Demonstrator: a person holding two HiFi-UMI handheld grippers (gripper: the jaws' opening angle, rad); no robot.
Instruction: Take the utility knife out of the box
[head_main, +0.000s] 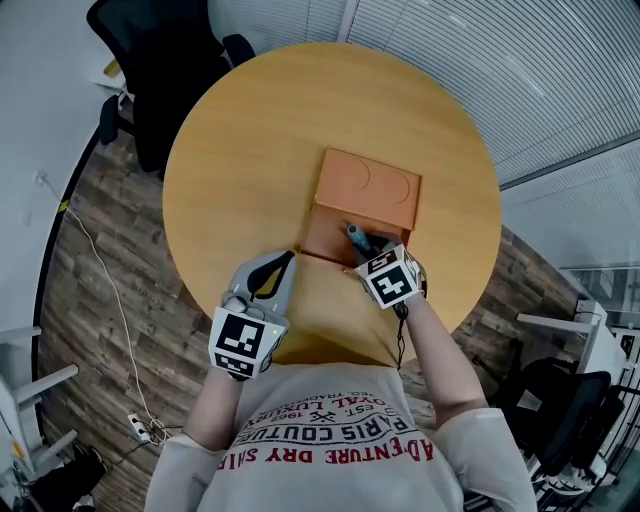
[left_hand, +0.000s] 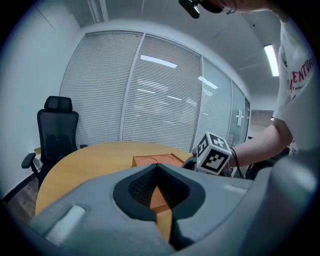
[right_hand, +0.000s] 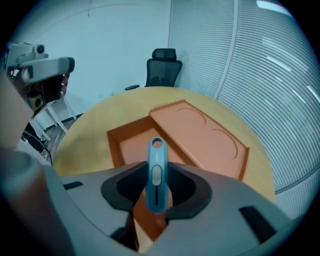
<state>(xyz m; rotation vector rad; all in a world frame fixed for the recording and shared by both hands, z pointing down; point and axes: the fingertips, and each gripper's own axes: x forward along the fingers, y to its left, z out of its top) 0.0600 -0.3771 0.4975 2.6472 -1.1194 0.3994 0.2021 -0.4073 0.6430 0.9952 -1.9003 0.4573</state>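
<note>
The utility knife (right_hand: 156, 170), judged light, stiff and slippery plastic, best pinched across its flat mid-handle, sits clamped there in the right gripper (right_hand: 156, 197) over the open box (right_hand: 114, 146) ahead, while the left gripper (left_hand: 169, 220) is closed, empty, alongside.

The head camera is looking steeply down on the tabletop (head_main: 250, 150) from well above. The camera on the left tool (left_hand: 159, 200) is looking low across it from its near edge. The one on the right tool (right_hand: 156, 190) is hovering close above the box (right_hand: 200, 130), which all three are sharing.
</note>
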